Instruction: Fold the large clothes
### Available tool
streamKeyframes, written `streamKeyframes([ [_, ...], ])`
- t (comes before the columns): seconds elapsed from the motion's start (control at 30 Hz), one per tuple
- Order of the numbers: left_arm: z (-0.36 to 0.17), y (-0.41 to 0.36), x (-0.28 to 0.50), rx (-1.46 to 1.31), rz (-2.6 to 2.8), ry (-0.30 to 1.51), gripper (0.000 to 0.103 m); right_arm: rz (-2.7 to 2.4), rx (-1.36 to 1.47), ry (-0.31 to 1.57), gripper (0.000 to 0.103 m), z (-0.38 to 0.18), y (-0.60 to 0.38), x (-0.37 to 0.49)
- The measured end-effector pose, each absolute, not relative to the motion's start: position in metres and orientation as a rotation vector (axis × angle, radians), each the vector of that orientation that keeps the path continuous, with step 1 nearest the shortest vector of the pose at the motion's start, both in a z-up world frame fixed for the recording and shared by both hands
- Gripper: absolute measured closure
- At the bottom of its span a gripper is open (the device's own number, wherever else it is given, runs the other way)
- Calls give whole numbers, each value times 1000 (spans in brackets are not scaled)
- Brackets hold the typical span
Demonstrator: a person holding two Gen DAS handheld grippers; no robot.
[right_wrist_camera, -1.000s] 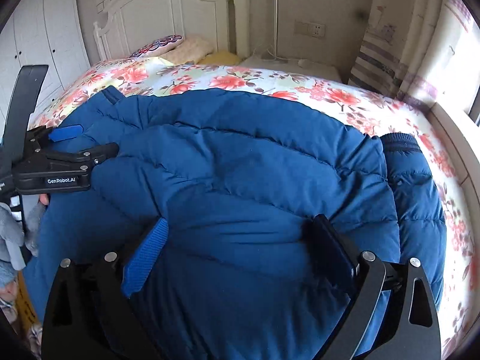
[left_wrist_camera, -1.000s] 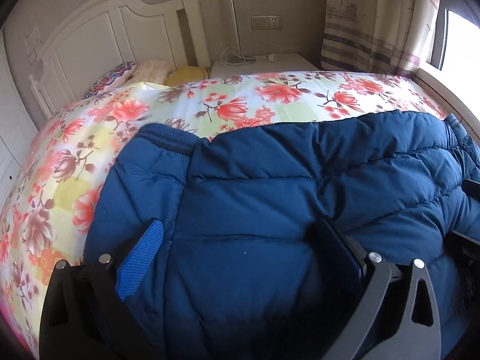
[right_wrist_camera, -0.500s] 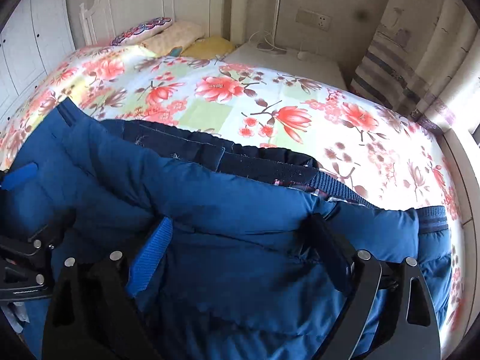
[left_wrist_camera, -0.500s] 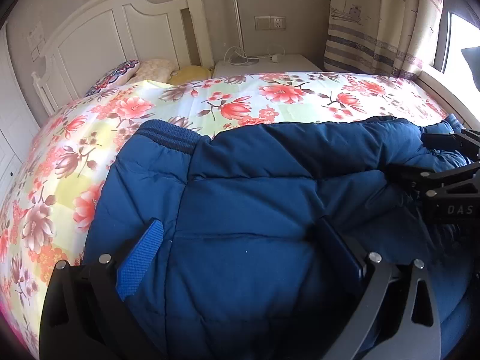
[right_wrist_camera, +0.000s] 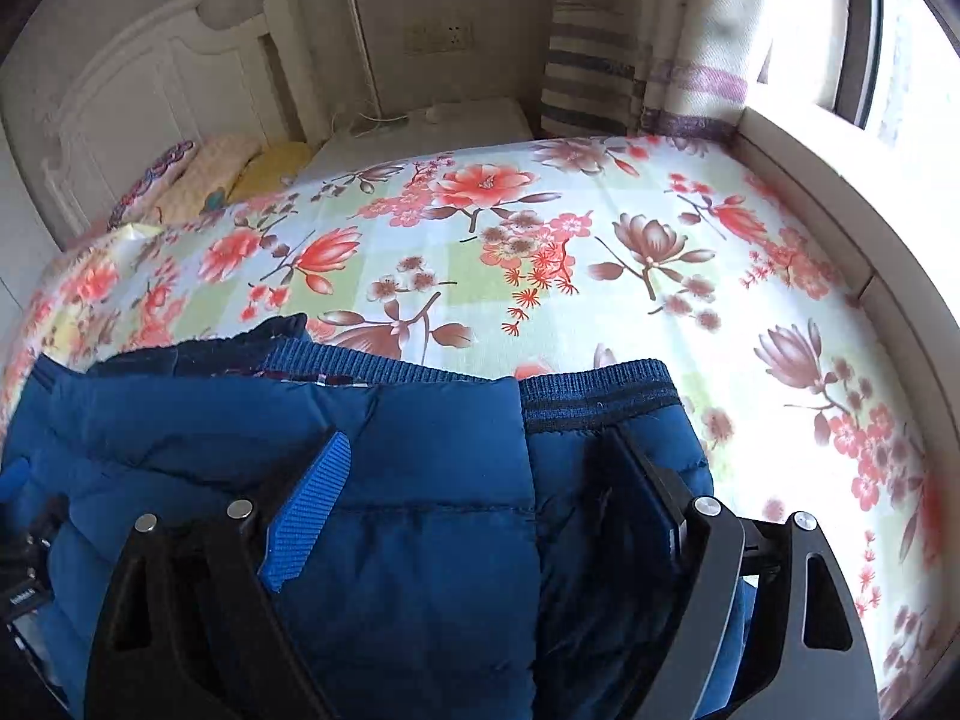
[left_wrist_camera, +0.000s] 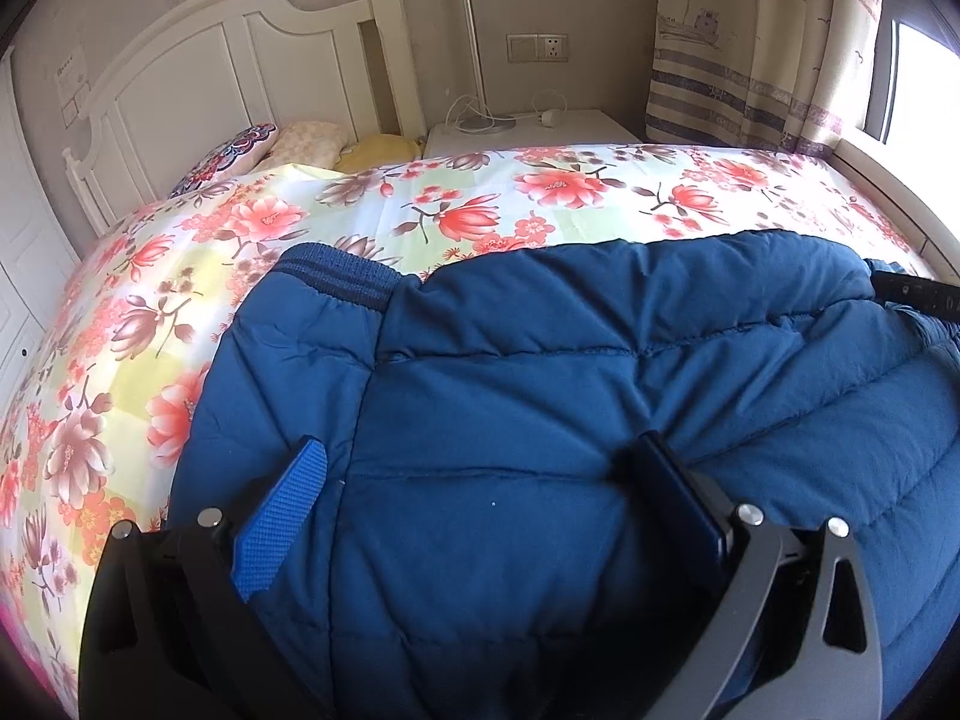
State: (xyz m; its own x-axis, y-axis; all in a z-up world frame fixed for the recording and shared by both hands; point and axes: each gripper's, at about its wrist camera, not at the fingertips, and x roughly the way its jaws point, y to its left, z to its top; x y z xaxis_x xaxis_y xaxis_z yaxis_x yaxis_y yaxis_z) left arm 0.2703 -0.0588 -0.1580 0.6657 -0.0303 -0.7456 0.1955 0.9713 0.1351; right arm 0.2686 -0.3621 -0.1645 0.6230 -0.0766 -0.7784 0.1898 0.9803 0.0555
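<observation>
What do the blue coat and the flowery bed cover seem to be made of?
Blue coat: probably a smooth synthetic shell over padding, given its puffy stitched quilting; cuffs look rib-knit. Flowery bed cover: thin matte printed cloth, perhaps cotton.

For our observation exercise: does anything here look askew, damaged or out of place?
Nothing stands out. The blue padded jacket lies mid-fold on the floral bedspread, its ribbed hem slightly uneven, as expected.

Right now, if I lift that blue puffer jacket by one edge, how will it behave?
The blue puffer jacket will likely flop and drape, since it already lies in soft folds. Its quilted padding suggests it is bulky but light. The smooth shell may slide on the floral bedsheet.
</observation>
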Motion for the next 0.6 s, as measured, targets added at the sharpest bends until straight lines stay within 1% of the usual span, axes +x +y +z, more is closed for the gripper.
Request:
streamKeyframes([
  [0.07,-154,-60,270,221,-101,839,2,-159,117,882,23,-164,-359,267],
  [0.17,-139,-70,272,247,-90,821,2,-139,166,882,22,-165,-356,264],
  [0.23,-124,-84,276,269,-100,774,2,-133,170,878,22,-166,-367,266],
  [0.3,-118,-102,290,299,-118,764,2,-135,164,875,22,-167,-372,264],
  [0.4,-135,-121,316,351,-114,806,2,-132,170,874,22,-166,-371,263],
  [0.47,-159,-123,330,354,-139,891,2,-124,182,869,21,-166,-377,262],
  [0.6,-162,-115,326,309,-142,859,2,-124,186,871,21,-164,-379,263],
])
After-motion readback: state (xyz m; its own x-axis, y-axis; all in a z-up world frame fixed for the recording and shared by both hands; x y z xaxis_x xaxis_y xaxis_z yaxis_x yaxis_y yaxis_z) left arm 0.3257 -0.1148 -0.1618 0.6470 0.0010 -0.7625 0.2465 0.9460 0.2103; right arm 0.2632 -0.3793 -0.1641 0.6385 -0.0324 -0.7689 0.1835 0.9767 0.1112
